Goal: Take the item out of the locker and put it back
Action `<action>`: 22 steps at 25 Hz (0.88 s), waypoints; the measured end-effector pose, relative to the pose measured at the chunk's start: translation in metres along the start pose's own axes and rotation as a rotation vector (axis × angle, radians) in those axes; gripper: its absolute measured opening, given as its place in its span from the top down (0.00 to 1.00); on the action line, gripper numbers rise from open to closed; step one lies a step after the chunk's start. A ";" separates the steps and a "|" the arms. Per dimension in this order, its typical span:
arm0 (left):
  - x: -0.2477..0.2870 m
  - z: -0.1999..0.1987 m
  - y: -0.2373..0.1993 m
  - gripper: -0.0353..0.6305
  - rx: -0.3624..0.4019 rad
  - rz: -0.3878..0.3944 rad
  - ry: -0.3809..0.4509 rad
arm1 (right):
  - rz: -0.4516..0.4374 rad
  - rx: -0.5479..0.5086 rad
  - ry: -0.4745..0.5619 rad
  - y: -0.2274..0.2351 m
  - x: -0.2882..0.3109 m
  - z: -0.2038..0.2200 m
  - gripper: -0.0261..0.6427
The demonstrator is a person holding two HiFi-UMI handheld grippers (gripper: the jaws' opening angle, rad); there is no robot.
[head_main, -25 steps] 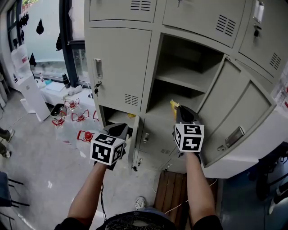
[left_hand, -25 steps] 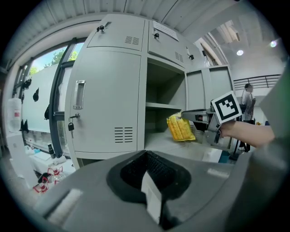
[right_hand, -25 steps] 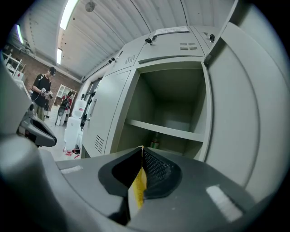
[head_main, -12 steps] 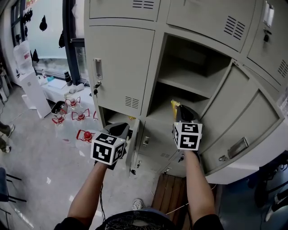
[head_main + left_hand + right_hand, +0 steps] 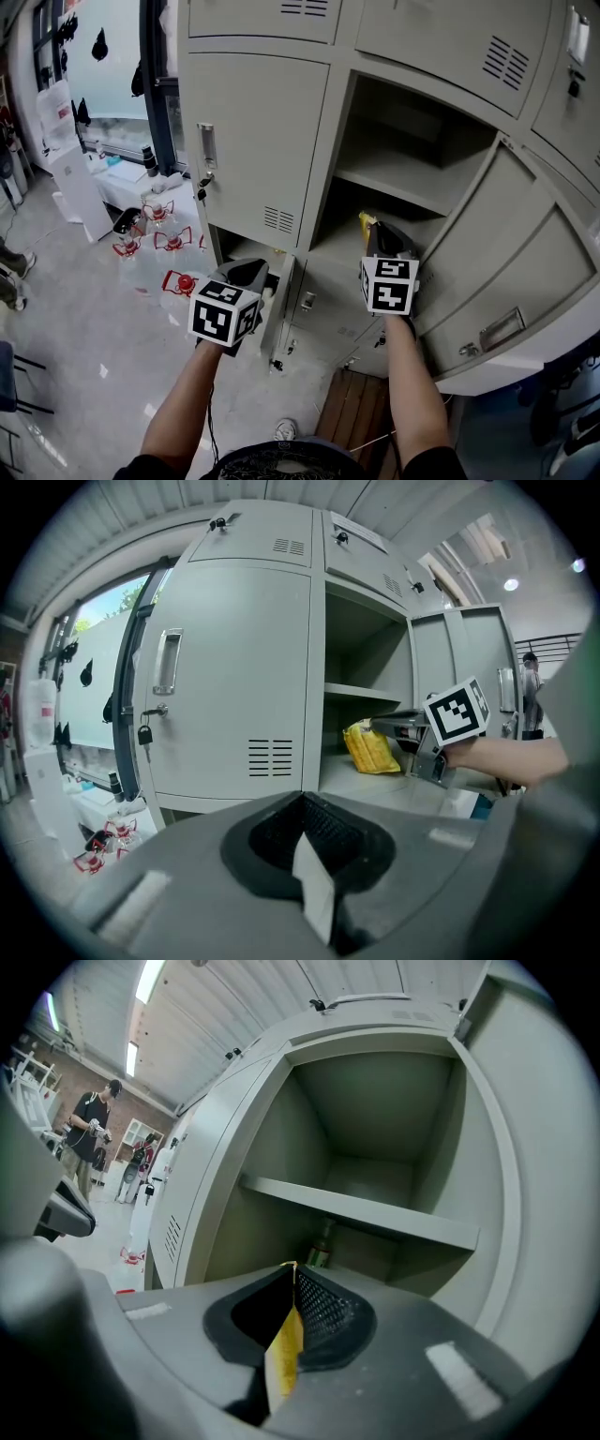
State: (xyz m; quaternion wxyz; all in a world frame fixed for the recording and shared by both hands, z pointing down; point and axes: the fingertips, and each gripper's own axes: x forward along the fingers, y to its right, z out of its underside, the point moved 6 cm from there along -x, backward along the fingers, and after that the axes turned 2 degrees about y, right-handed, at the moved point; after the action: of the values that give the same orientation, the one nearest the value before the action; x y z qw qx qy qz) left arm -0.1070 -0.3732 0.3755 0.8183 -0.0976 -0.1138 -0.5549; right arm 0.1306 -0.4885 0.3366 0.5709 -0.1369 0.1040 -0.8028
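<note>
**Fig.** Grey steel locker bank (image 5: 422, 37) on a pale glossy floor (image 5: 84, 337). Window at L, water jugs w/ red handles (image 5: 169, 239) on the floor below it, wood slats (image 5: 361, 403) near my feet. One open door (image 5: 506, 272) swings out to the R. Its compartment has a shelf (image 5: 403, 183) across the middle and a small bottle (image 5: 320, 1246) at the back beneath it.

**(a)** My right gripper (image 5: 377, 232) reaches into the lower part of that compartment, jaws clamped on the yellow packet (image 5: 371, 747). In the right gripper view the packet shows edge-on, a thin vertical strip pinched between the pads. Seen from the left gripper view it stands at the compartment's front w/ its bottom on the compartment floor. It is roughly upright w/ a slight tilt, long axis approx. vertical, broad face toward that camera.

**(b)** My left gripper (image 5: 246, 274) is outside, in front of the closed door (image 5: 262, 141) w/ handle. Its jaws are pressed together, nothing between them.
</note>
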 end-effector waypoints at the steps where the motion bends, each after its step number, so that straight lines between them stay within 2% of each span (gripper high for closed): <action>1: 0.001 0.000 -0.002 0.94 -0.002 -0.005 0.001 | -0.008 0.002 0.002 -0.001 0.002 0.001 0.91; 11: 0.003 0.003 -0.009 0.94 -0.006 -0.037 -0.005 | -0.113 0.069 -0.019 -0.020 0.017 0.015 0.91; 22: 0.007 0.004 -0.007 0.94 -0.002 -0.040 -0.023 | -0.203 0.107 -0.094 -0.033 0.031 0.037 0.91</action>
State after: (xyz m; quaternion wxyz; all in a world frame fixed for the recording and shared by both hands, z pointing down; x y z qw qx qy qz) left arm -0.1108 -0.3807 0.3820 0.8055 -0.1025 -0.1243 -0.5703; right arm 0.1046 -0.5075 0.3851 0.4975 -0.1537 0.0200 -0.8535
